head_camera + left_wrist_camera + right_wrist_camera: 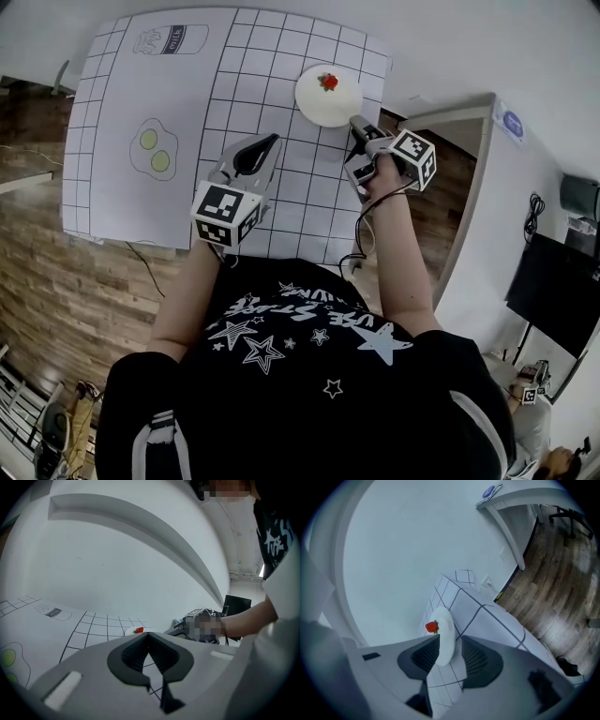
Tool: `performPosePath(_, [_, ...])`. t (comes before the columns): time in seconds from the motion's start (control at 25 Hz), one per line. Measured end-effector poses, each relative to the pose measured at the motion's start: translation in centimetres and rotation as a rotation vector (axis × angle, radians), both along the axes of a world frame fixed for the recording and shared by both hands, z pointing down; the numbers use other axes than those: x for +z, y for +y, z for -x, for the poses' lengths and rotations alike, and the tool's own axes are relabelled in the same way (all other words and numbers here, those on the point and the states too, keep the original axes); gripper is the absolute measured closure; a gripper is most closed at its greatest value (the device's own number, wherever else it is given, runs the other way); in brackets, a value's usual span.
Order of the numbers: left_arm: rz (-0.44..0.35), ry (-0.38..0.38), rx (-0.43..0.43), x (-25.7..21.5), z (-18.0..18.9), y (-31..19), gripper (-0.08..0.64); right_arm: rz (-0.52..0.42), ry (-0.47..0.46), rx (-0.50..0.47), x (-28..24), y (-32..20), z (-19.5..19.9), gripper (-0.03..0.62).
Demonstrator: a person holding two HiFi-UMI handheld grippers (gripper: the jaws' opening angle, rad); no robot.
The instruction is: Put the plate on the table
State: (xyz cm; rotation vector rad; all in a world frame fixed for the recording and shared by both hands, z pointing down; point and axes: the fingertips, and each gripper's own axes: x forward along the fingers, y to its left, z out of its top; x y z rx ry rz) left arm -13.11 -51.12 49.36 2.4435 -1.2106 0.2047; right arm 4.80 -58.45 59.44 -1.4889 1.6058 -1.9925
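right tool (357, 123): we read it released, jaws apart either side of the rim | plate (317, 105): lying on the desk (187, 202), 11 o'clock from that tool | left tool (272, 142): clenched, empty, farther off | next, we judge: withdraw toward 5 o'clock

The drawn carton (172, 39) on the mat reads "milk"; the shirt print (323, 315) seems to begin "USE".
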Motion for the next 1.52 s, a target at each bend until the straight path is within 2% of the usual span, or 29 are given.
performPosePath(0.2, [-0.027, -0.011, 0.0, -0.8, -1.0, 1.4, 0.551, -0.062, -0.022, 0.032, -1.9, 0.9, -1.9, 0.451])
performPosePath(0.36, [-0.053, -0.013, -0.014, -2.0, -1.5, 2.3, 0.551, -0.143, -0.057, 0.012, -4.9, 1.3, -2.2, 0.454])
performPosePath(0.4, [-0.055, -0.01, -0.021, -2.3, -1.6, 2.6, 0.551, -0.163, -0.067, 0.002, -5.6, 1.6, -2.2, 0.477])
performPosePath(0.44, [-0.059, -0.008, -0.029, -2.7, -1.7, 2.9, 0.551, -0.184, -0.08, -0.007, -6.3, 2.0, -2.1, 0.528])
performPosePath(0.48, [-0.066, -0.007, -0.035, -3.0, -1.8, 3.3, 0.551, -0.206, -0.097, -0.015, -7.1, 2.3, -2.1, 0.543])
performPosePath(0.72, [-0.121, -0.011, -0.07, -5.3, -2.5, 6.1, 0.551, -0.35, -0.167, -0.09, -11.9, 5.3, -1.4, 0.569])
performPosePath(0.92, [-0.132, 0.002, -0.076, -6.3, -4.4, 9.8, 0.551, -0.435, -0.212, -0.13, -14.6, 8.7, -2.0, 0.578])
performPosePath(1.12, [-0.141, -0.001, -0.082, -6.7, -6.4, 14.9, 0.551, -0.482, -0.184, -0.202, -16.4, 14.1, -3.1, 0.578])
performPosePath(1.4, [-0.156, -0.015, -0.103, -7.1, -7.8, 21.0, 0.551, -0.597, -0.106, -0.376, -17.9, 21.4, -3.5, 0.578])
performPosePath(1.52, [-0.157, -0.024, -0.115, -7.0, -8.2, 22.9, 0.551, -0.611, -0.115, -0.41, -17.7, 23.5, -3.4, 0.578])
